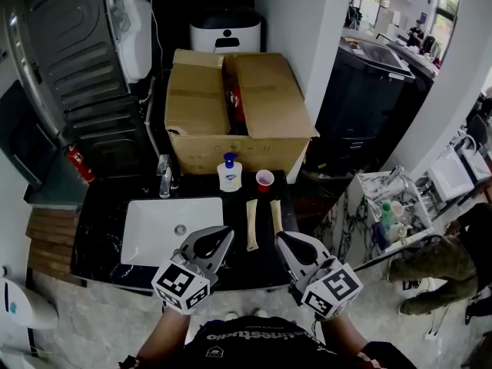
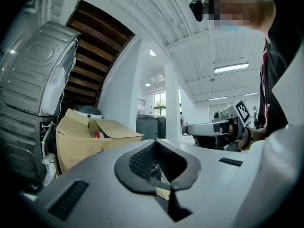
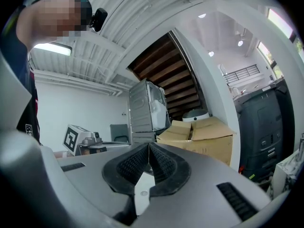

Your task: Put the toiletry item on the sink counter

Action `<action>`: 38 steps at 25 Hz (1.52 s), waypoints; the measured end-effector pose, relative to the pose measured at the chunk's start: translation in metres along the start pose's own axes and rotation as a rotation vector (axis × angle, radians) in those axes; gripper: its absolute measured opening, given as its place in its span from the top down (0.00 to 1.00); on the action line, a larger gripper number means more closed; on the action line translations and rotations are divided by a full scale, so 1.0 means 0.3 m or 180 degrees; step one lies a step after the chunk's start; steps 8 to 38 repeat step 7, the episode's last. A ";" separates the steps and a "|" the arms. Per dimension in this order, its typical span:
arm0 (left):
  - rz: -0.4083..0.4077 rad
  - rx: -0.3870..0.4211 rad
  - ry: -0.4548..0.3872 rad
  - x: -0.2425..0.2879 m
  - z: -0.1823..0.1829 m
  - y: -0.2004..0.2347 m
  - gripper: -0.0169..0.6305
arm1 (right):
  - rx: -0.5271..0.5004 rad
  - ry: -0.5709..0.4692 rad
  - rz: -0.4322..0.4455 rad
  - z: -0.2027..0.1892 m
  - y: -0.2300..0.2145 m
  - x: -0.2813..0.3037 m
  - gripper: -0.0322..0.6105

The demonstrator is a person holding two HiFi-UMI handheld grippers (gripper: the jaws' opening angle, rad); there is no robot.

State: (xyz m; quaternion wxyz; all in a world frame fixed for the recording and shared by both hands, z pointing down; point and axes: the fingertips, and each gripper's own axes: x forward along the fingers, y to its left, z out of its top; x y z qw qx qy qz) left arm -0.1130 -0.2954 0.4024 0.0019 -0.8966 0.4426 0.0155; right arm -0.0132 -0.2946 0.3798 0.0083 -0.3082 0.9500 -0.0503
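On the black sink counter [image 1: 108, 241], two beige tubes [image 1: 251, 225] [image 1: 276, 215] lie side by side to the right of the white basin [image 1: 165, 229]. A soap bottle with a blue pump [image 1: 229, 174] and a small red cup [image 1: 264, 179] stand behind them. My left gripper [image 1: 227, 231] [image 2: 154, 142] hovers over the counter's front edge beside the left tube, shut and empty. Near the right tube my right gripper [image 1: 279, 237] [image 3: 148, 145] is also shut, with nothing in it. Both point up and away from the counter.
A big open cardboard box [image 1: 231, 106] sits behind the counter, with a white bin [image 1: 225, 31] beyond it. The faucet [image 1: 164, 177] stands at the basin's back. A grey machine [image 1: 69, 60] fills the left. A rack of bottles [image 1: 392, 206] and a person [image 1: 430, 271] are at the right.
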 end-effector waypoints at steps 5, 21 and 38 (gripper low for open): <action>-0.0052 -0.0072 -0.0020 0.015 0.001 -0.008 0.95 | -0.0001 0.0022 0.0009 -0.002 0.000 0.004 0.89; -0.0063 -0.0110 -0.0031 0.021 0.002 -0.007 0.95 | -0.0001 0.0027 0.0010 -0.002 -0.002 0.005 0.89; -0.0063 -0.0110 -0.0031 0.021 0.002 -0.007 0.95 | -0.0001 0.0027 0.0010 -0.002 -0.002 0.005 0.89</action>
